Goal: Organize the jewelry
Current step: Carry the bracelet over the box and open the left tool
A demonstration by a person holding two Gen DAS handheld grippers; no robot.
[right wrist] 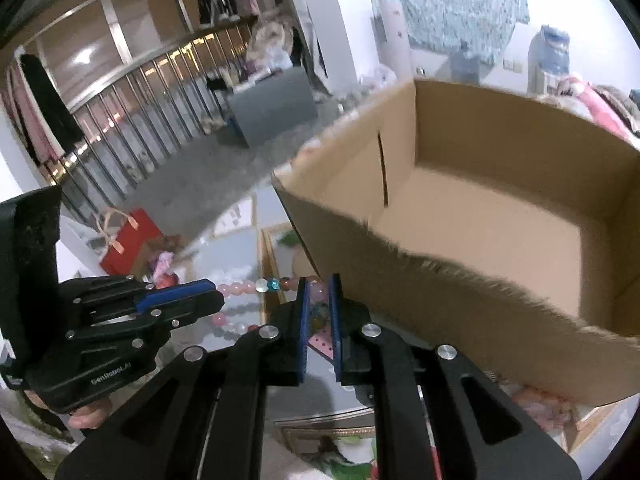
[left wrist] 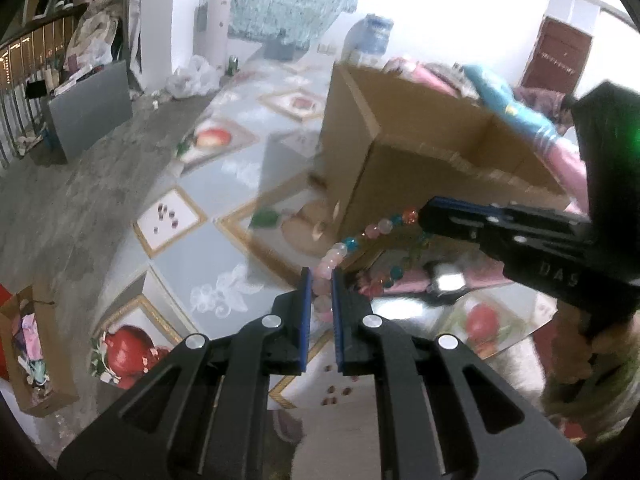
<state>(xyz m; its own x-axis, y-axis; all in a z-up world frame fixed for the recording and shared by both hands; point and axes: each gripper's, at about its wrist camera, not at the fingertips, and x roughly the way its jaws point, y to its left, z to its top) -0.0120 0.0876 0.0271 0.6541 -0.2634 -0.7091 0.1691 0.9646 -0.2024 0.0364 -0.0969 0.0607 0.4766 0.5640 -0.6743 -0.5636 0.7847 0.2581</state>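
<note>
The left gripper [left wrist: 319,280] is closed on a bead bracelet [left wrist: 360,236], its blue pads [left wrist: 306,300] pinching pale pink beads at one end of the loop. The right gripper [right wrist: 319,288] is clamped on the other end — pink and amber beads sit between its pads. The bracelet, strung with pink, clear and bright blue beads, is stretched between the two tools and held up off the glass table [left wrist: 224,248]. Each camera catches the other tool beside it, with fingers [right wrist: 86,420] of the person wrapped under the handle. Just beyond the bracelet stands an open cardboard box [right wrist: 500,220], its near wall torn to a ragged edge; nothing shows on its floor. The tabletop carries fruit pictures in gold frames. Farther out lie a red bag [right wrist: 130,240] and a railing [right wrist: 160,120].
</note>
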